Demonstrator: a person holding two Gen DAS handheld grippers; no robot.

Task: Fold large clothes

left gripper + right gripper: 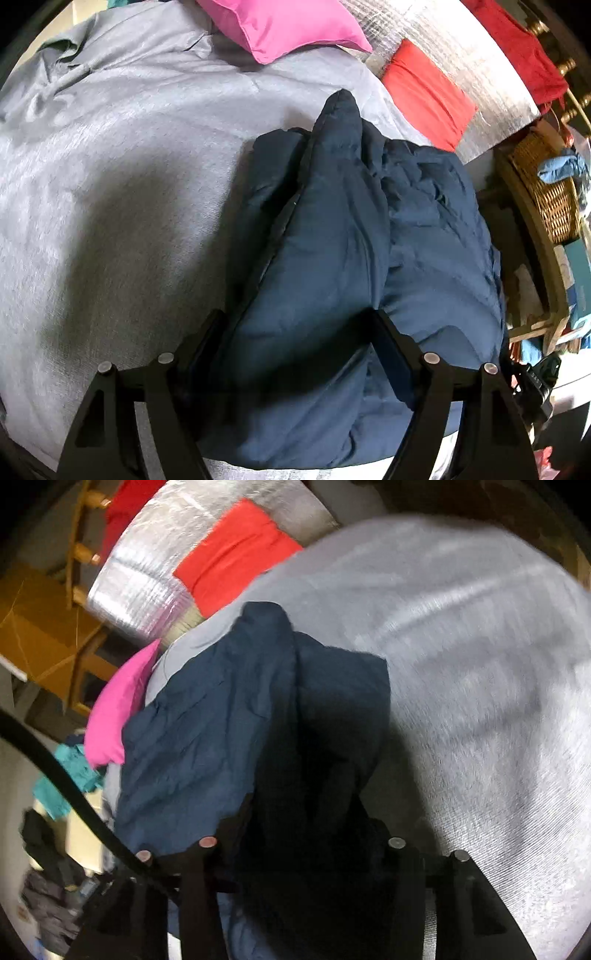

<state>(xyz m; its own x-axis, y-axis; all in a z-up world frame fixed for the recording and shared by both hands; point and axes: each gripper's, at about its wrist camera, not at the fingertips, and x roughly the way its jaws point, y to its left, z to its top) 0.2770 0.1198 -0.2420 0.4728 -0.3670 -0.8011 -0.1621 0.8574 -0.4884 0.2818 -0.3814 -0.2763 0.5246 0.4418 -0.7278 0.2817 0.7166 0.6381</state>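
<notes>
- Crumpled navy-blue quilted garment (369,236): bunched on the grey bedsheet (110,192), near the bed's edge by the wicker basket (546,192).
- My left gripper (299,332): jaws wide, a thick fold of the garment between them.
- My right gripper (306,834): fingers buried in dark cloth; grip cannot be told.
- Pink cushion (284,26), orange-red folded cloth (428,96): far side of the bed.

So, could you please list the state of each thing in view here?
navy garment: bunched and partly folded on the grey sheet.
left claw: closed on a thick fold.
right claw: garment between its fingers; grip too dark to tell.
pink cloth: lying loose.
red cloth: folded flat.
</notes>
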